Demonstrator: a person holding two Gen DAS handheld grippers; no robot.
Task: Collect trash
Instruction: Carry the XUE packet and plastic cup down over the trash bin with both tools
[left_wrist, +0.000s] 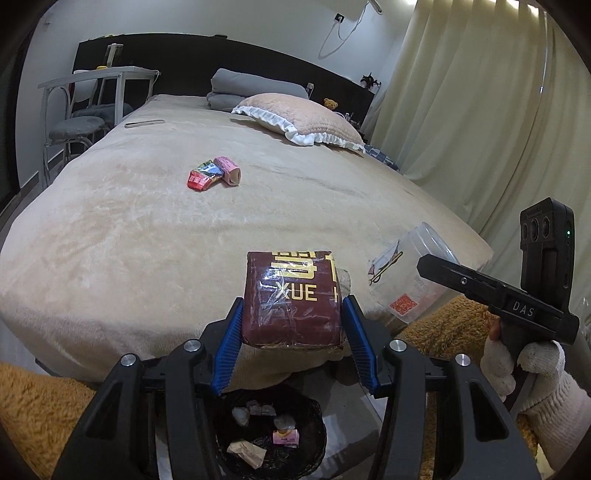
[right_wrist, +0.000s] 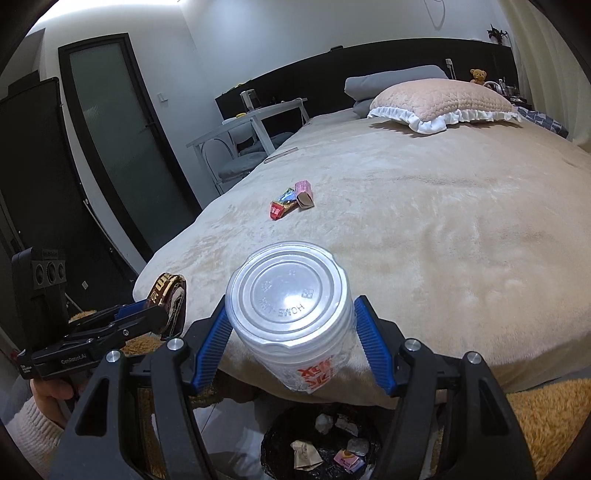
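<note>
Presently the left gripper (left_wrist: 293, 325) is clamped on a maroon packet (left_wrist: 293, 302) and the right gripper (right_wrist: 291, 339) on a clear plastic tub (right_wrist: 291, 310), both held above the bin (right_wrist: 275, 435), evidently for dropping; wrappers (left_wrist: 212, 173) lie on the bed (left_wrist: 129, 236)

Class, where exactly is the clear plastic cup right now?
The clear plastic cup is clamped in the right gripper, held above the trash bin at the bed's foot.

The left gripper (left_wrist: 293, 325) has its jaws clamped on a load. The right gripper (right_wrist: 291, 341) does likewise, level beside it.
</note>
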